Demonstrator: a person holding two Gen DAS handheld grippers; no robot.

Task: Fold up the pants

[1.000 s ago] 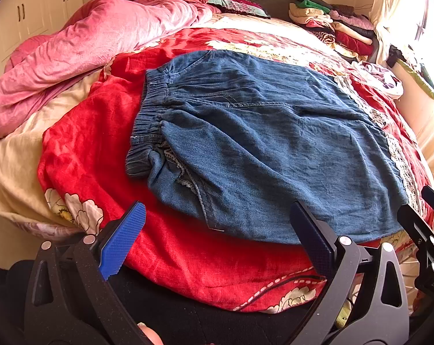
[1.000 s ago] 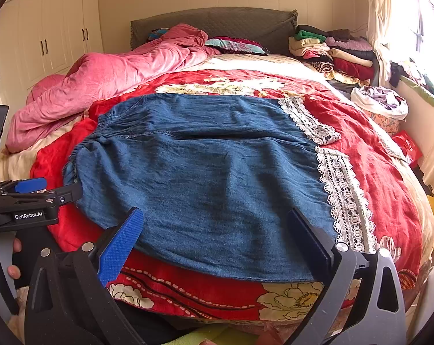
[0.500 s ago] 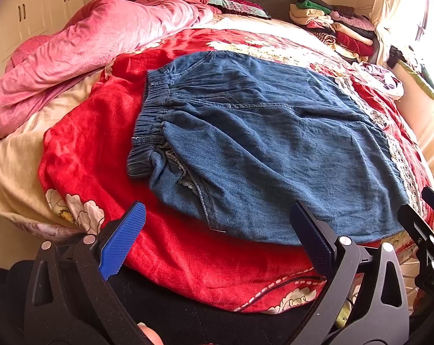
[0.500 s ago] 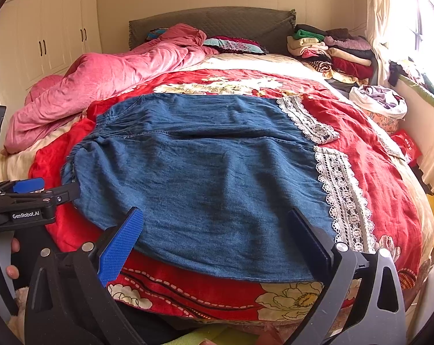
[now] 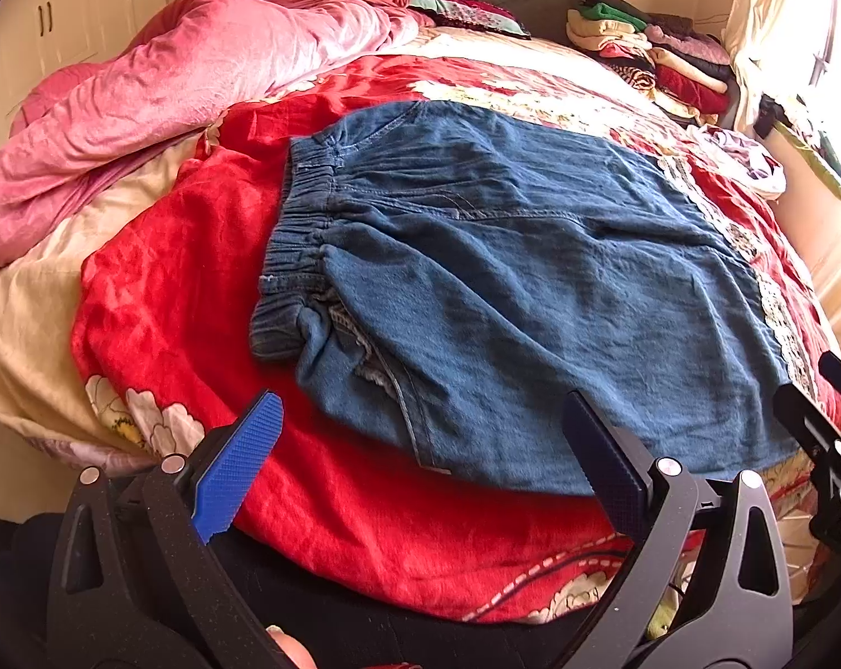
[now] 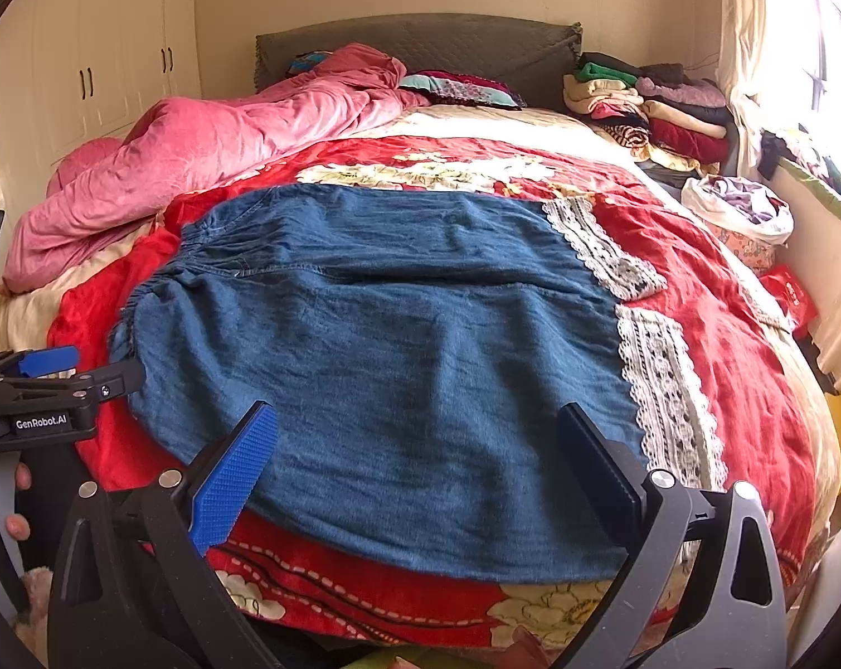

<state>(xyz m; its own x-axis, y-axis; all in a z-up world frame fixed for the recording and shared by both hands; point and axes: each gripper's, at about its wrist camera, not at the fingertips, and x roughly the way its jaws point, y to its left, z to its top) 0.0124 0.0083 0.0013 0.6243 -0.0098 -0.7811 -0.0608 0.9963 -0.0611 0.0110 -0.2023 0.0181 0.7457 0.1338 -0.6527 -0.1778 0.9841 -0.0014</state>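
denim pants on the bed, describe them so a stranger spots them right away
On the bed, a red floral blanket covers the near half. The denim pants lie flat on it, elastic waistband at the left. They are the only blue garment, with white lace trim at the leg ends.

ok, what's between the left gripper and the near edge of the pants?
Only red blanket, seen in the left wrist view. The open left gripper hangs short of the denim pants.

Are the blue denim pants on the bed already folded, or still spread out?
Spread out. The denim pants lie flat on the red blanket, both lace-trimmed leg ends side by side, no fold across.
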